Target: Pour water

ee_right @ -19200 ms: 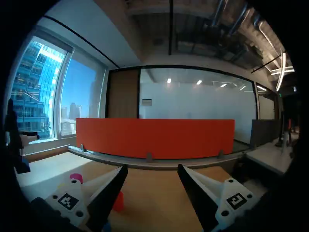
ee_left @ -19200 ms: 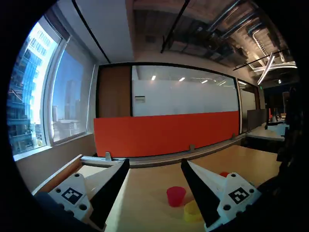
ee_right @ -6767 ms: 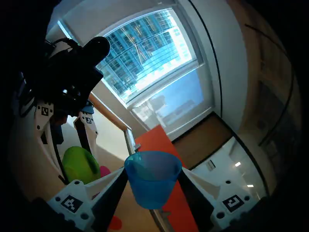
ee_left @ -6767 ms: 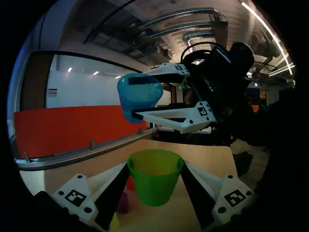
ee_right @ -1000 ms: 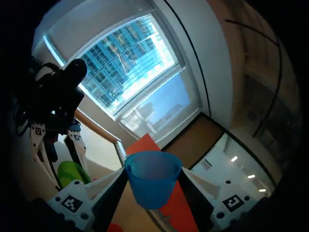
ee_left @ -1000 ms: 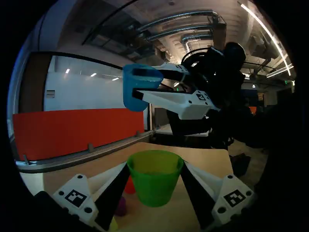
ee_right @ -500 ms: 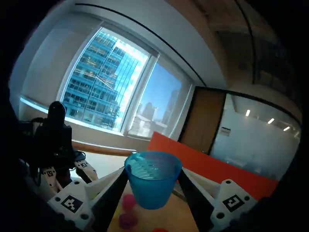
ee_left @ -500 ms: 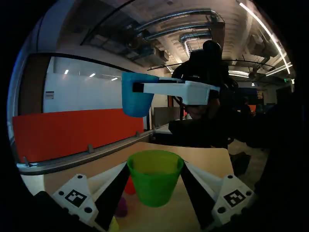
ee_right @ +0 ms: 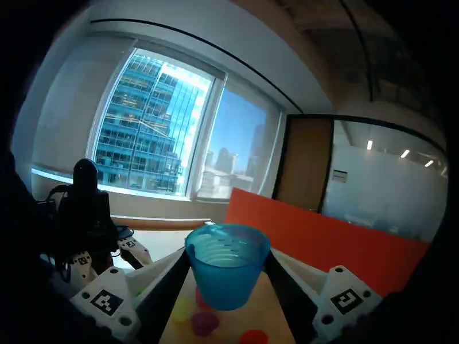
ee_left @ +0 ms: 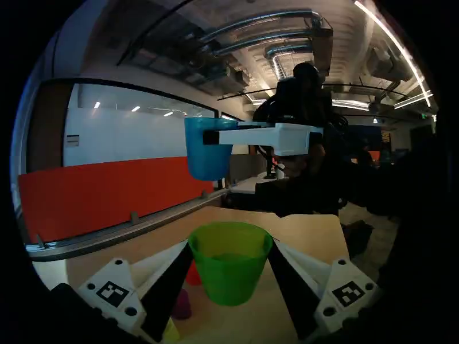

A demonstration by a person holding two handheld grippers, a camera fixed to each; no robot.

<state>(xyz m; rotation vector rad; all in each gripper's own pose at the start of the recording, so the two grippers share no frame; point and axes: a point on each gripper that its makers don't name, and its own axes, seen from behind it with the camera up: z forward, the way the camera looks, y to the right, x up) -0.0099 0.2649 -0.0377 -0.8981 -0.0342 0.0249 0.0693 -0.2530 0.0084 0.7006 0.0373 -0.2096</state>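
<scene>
Held a green cup (ee_left: 230, 264) upright between both fingers (ee_left: 167, 276) of the left gripper (ee_left: 229, 247), above a wooden table (ee_left: 301, 226). Spotted the right gripper (ee_left: 210, 137) higher up, clamped on an upright blue cup (ee_left: 206, 157). Glimpsed a red cup (ee_left: 193, 276), purple cup (ee_left: 182, 304) and yellow cup (ee_left: 170, 331) lower left.

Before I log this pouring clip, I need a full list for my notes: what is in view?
green cup: one, green, held upright.
blue cup: one, blue, held upright, higher than the green cup.
red cup: one, red, on the table behind the green cup.
purple cup: one, purple, on the table.
yellow cup: one, yellow, on the table.
table: one, light wood.
divider: one, orange, along the table's far edge.
left gripper: one, white and black, shut on the green cup.
right gripper: one, white and black, shut on the blue cup.
</scene>
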